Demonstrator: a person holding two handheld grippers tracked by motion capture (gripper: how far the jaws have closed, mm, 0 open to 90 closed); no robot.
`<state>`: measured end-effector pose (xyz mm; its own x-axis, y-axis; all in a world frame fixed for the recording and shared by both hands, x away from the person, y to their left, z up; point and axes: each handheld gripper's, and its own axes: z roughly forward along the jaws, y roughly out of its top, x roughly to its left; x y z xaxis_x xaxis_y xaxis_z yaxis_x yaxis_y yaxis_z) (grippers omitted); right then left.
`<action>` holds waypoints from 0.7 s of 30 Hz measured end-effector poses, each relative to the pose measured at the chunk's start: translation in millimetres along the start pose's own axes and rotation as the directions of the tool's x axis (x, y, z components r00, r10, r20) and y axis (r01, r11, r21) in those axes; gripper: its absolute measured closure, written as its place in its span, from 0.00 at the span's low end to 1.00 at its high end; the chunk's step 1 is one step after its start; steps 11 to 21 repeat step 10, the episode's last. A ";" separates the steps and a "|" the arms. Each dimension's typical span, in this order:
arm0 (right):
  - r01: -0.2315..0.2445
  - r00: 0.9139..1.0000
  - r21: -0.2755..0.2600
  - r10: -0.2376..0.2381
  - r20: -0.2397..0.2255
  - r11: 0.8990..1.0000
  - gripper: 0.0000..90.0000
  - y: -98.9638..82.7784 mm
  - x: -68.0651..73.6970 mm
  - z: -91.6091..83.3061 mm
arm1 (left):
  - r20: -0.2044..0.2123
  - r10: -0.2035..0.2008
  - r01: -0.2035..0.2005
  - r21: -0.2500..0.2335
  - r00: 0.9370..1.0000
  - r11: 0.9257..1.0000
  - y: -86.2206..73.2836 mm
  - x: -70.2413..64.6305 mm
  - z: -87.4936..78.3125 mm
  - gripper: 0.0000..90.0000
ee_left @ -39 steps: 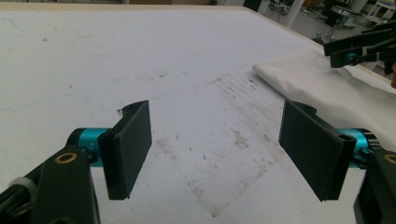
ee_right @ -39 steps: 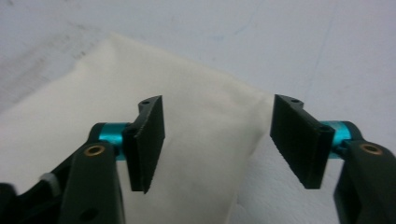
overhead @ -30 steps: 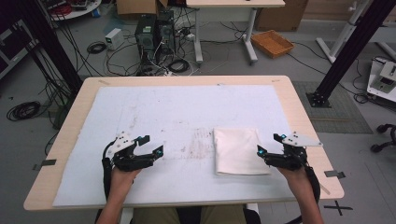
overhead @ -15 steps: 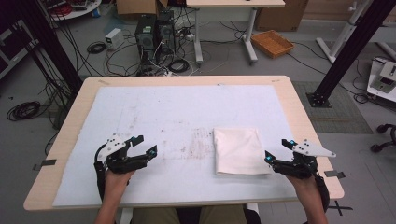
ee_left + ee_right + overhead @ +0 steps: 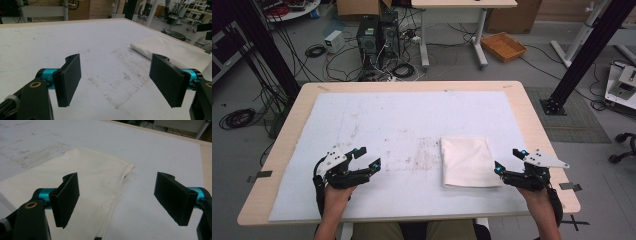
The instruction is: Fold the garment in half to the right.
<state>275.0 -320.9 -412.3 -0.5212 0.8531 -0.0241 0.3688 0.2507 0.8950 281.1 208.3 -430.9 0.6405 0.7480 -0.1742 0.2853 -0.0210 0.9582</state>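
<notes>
folded cloth (image 5: 468,161) on mat (image 5: 402,120), no containers

High view looks down and forward over the counter (image 5: 412,115); both gripper views skim low, sharing the folded cloth (image 5: 82,185).

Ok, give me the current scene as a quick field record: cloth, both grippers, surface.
cloth: folded cream cloth, flat on the mat, right of centre
left gripper: left gripper open, nothing between the jaws, over bare mat well left of the cloth
right gripper: right gripper open, nothing gripped, at the cloth's right edge; contact cannot be told
cloth edge: layered folded edge lies between the right gripper's jaws in the right gripper view
surface: white mat with faint dark smudges near its middle, on a wooden table
</notes>
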 end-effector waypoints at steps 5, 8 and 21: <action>-0.004 1.000 -0.003 0.004 -0.002 1.000 0.23 -0.4 0.7 0.1 | -0.003 0.003 -0.003 -0.006 1.000 1.000 -1.0 -0.8 0.9 0.28; 0.003 1.000 -0.008 -0.003 -0.002 1.000 0.23 -0.2 0.8 0.7 | -0.004 0.006 -0.006 -0.010 1.000 1.000 -0.8 -0.7 0.3 0.28; 0.001 1.000 -0.011 -0.001 -0.003 1.000 0.23 -0.2 1.0 0.9 | -0.004 0.006 -0.006 -0.012 1.000 1.000 -0.8 -0.6 0.3 0.28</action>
